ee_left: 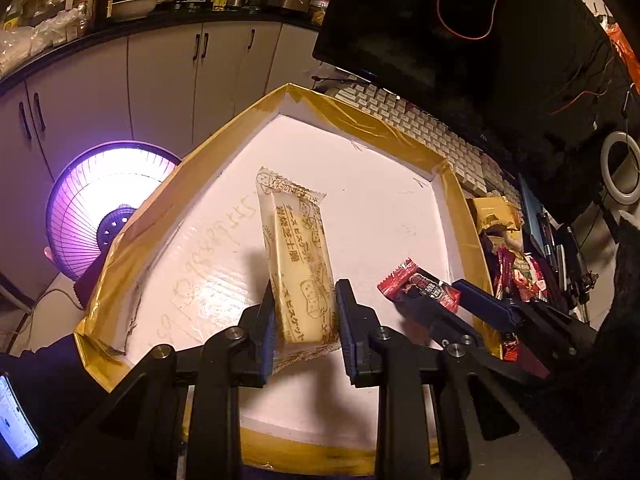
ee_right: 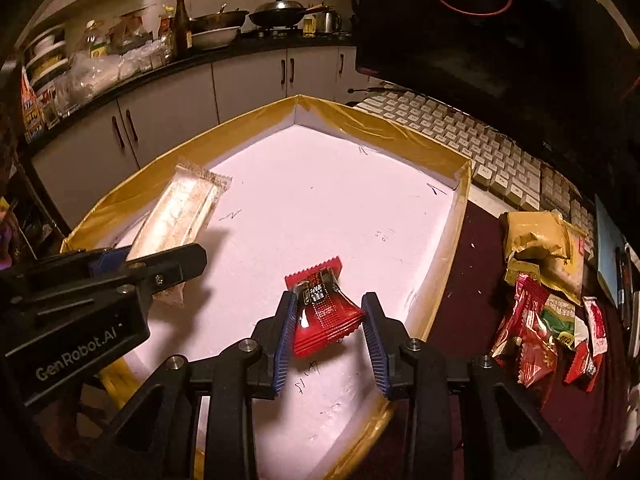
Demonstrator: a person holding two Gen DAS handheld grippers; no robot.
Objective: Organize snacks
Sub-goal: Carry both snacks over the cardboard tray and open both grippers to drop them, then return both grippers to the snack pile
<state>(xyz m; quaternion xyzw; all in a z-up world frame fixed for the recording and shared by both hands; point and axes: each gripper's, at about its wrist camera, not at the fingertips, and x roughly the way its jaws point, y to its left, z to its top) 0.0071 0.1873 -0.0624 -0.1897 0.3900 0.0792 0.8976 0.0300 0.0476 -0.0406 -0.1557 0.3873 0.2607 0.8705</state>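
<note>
Inside tray: one yellow packet, one red packet

Dim warm room light — the white, gold-taped cardboard tray is the brightest surface, gripper shadows falling on its floor. Left of it a round purple-glowing heater blows out. Fisheye bends edges, corners black.
</note>
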